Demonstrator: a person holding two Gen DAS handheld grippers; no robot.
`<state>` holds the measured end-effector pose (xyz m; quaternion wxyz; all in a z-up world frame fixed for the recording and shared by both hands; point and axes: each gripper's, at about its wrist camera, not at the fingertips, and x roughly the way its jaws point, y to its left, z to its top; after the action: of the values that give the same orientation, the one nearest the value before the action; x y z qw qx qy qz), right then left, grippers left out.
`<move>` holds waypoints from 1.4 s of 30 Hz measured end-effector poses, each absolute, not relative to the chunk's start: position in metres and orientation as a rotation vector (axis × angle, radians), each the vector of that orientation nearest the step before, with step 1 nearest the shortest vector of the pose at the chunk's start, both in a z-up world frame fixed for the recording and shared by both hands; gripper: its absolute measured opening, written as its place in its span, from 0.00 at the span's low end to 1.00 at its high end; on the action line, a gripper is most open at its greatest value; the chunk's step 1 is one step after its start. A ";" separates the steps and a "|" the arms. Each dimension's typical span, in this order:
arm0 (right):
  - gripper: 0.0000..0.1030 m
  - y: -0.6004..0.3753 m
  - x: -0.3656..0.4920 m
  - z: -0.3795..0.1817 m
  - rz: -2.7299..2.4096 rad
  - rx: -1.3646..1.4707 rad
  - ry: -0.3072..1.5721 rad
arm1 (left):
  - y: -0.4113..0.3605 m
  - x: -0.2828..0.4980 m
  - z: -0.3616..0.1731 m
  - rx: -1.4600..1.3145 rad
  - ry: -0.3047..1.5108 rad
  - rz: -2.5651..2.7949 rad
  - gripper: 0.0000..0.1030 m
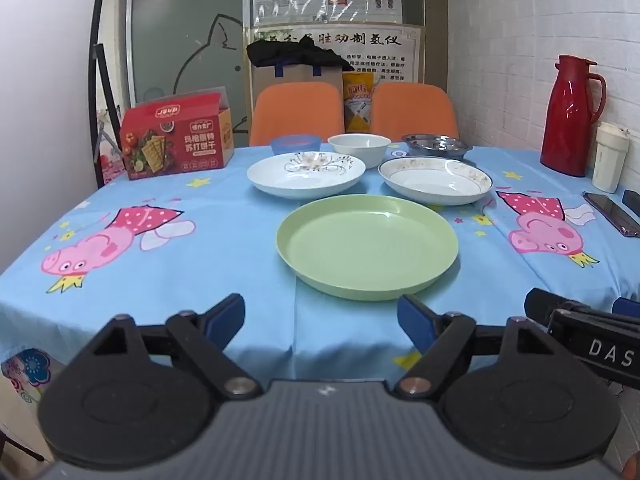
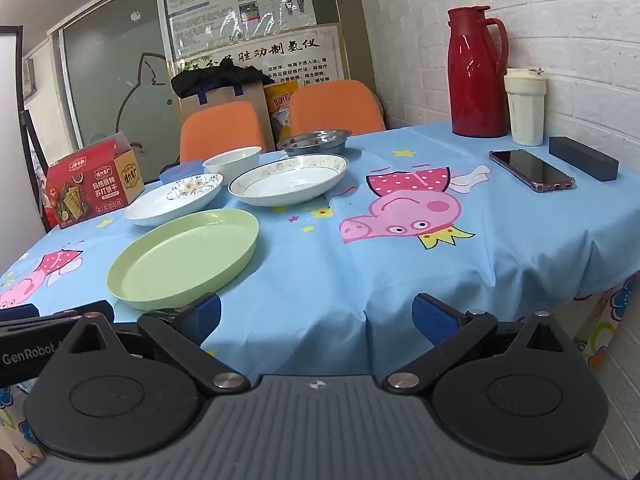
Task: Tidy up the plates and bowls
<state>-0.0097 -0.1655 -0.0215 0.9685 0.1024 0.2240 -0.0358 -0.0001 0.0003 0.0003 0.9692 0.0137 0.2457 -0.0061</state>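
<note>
A green plate (image 1: 367,246) (image 2: 184,252) lies near the table's front edge. Behind it lie a white floral plate (image 1: 306,174) (image 2: 174,199) on the left and a gold-rimmed white plate (image 1: 435,181) (image 2: 289,179) on the right. Further back stand a blue bowl (image 1: 295,145) (image 2: 182,171), a white bowl (image 1: 359,148) (image 2: 232,163) and a steel bowl (image 1: 437,146) (image 2: 314,141). My left gripper (image 1: 321,322) is open and empty just in front of the green plate. My right gripper (image 2: 316,316) is open and empty, to the right of that plate.
A red biscuit box (image 1: 176,138) (image 2: 92,182) stands at the back left. A red thermos (image 1: 572,114) (image 2: 476,74), a white cup (image 2: 525,106), a phone (image 2: 532,170) and a dark case (image 2: 583,158) sit by the right wall. Two orange chairs (image 1: 298,112) stand behind the table.
</note>
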 end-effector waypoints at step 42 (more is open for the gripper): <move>1.00 -0.168 -0.015 -0.019 -0.073 0.214 0.403 | -0.007 -0.005 0.001 0.058 0.481 -0.078 0.78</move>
<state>-0.0151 -0.1681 -0.0194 0.9734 0.1061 0.1999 -0.0361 -0.0049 -0.0072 0.0011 0.9700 0.0288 0.2382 -0.0384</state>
